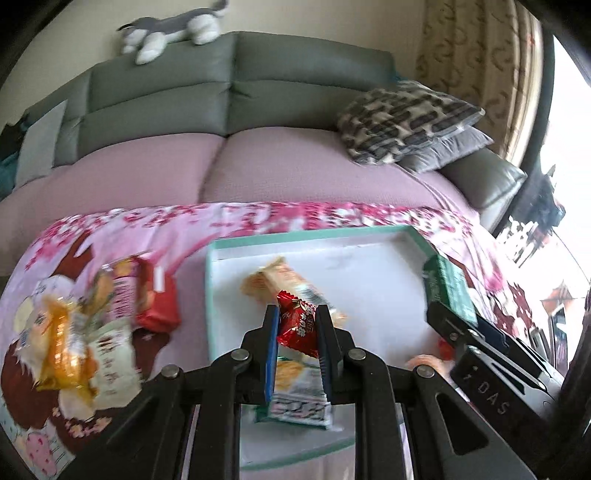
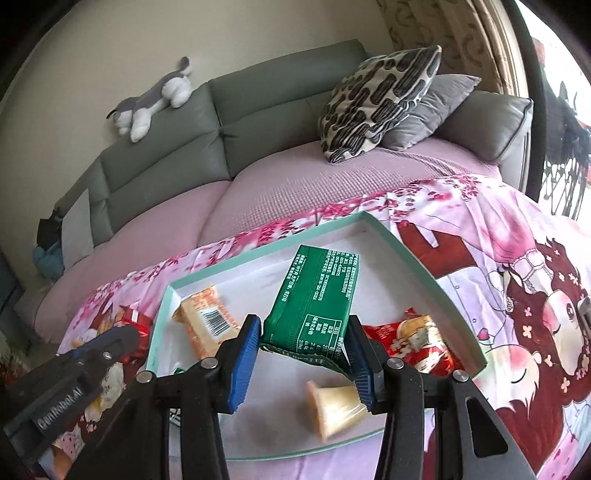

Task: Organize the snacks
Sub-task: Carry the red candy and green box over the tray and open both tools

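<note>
My left gripper (image 1: 297, 317) is shut on a small red snack packet (image 1: 298, 323), held over the near left part of the teal-rimmed white tray (image 1: 314, 236). An orange wafer packet (image 1: 286, 286) and a green-and-white packet (image 1: 299, 395) lie in the tray below it. My right gripper (image 2: 303, 332) is shut on a green snack pack (image 2: 314, 299), held above the tray (image 2: 266, 249). Under it lie a jelly cup (image 2: 334, 406), a red packet (image 2: 413, 341) and the orange wafer packet (image 2: 205, 323). The left gripper (image 2: 110, 341) shows at the lower left of the right wrist view.
Several loose snacks (image 1: 110, 314) lie left of the tray on the pink patterned cloth (image 1: 147, 229). Behind the table is a grey sofa (image 1: 236, 92) with a pink seat cover, patterned cushions (image 1: 406, 122) and a plush toy (image 1: 173, 29). A window is at the right.
</note>
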